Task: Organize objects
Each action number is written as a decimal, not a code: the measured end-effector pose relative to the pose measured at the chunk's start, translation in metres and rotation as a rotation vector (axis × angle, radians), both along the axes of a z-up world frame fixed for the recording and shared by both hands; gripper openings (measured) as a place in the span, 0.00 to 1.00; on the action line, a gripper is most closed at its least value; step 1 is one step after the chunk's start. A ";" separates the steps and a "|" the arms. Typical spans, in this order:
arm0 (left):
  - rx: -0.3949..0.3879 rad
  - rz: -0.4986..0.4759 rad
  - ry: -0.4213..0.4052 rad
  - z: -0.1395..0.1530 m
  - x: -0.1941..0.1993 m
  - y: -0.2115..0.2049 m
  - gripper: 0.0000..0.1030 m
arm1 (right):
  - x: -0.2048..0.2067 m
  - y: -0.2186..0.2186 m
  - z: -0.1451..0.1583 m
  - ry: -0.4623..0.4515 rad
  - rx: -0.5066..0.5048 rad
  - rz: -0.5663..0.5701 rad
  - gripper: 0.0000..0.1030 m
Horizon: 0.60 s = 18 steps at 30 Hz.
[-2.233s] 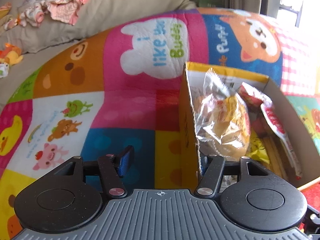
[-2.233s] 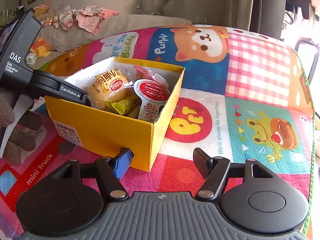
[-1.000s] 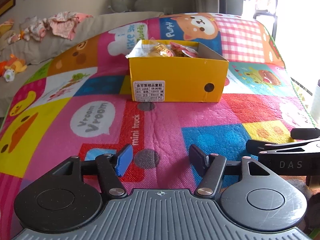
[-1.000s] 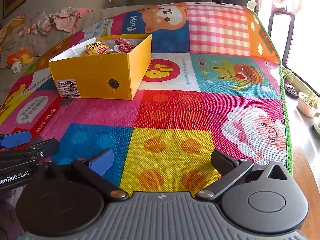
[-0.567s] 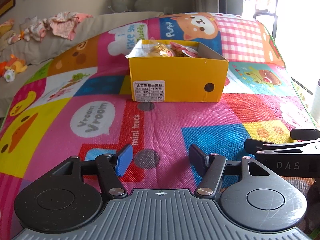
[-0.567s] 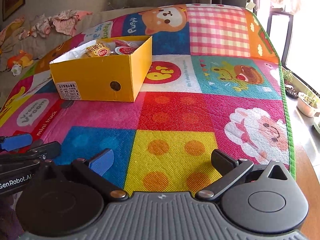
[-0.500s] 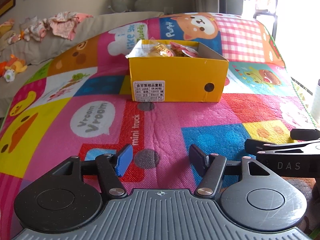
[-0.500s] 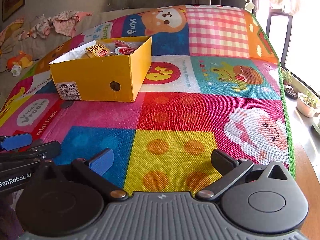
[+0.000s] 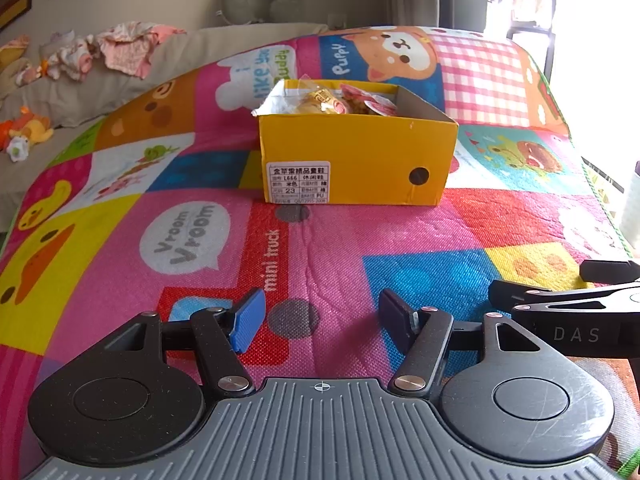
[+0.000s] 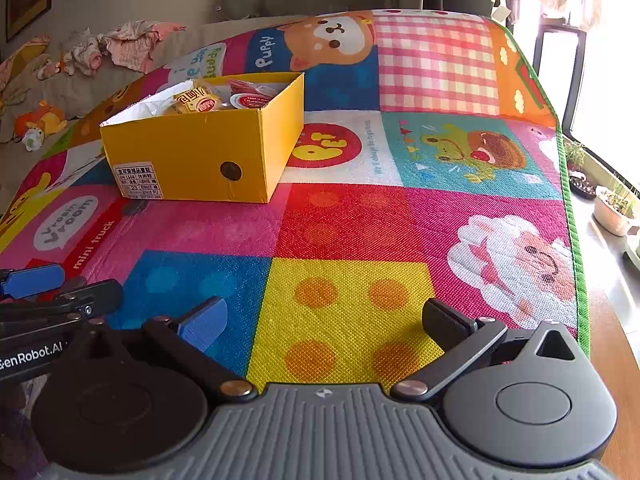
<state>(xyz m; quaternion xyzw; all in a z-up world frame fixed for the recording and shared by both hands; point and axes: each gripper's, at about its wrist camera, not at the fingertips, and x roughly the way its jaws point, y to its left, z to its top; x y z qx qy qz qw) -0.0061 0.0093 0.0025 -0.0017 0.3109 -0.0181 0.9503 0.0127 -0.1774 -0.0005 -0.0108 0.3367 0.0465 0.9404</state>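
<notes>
A yellow cardboard shoe box stands on the colourful play mat, with wrapped snacks inside it. It also shows in the right wrist view at the upper left, with snacks in it. My left gripper is open and empty, low over the mat, well in front of the box. My right gripper is open and empty, over the yellow square to the right of the left one. Each gripper shows at the edge of the other's view.
A beige sofa with clothes and soft toys lies behind the mat. The mat's green right edge borders a wooden floor with potted plants by a bright window.
Since 2.2 s ago both grippers have drawn back from the box to the mat's near end. In the last second they have barely moved.
</notes>
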 end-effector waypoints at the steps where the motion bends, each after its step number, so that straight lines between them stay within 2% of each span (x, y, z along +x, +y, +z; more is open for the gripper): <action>1: 0.000 0.000 0.000 0.000 0.000 0.000 0.66 | 0.000 0.000 0.000 0.000 0.000 0.000 1.00; 18: 0.006 0.000 0.001 0.000 0.000 0.000 0.66 | 0.000 0.000 0.000 0.000 0.000 0.000 1.00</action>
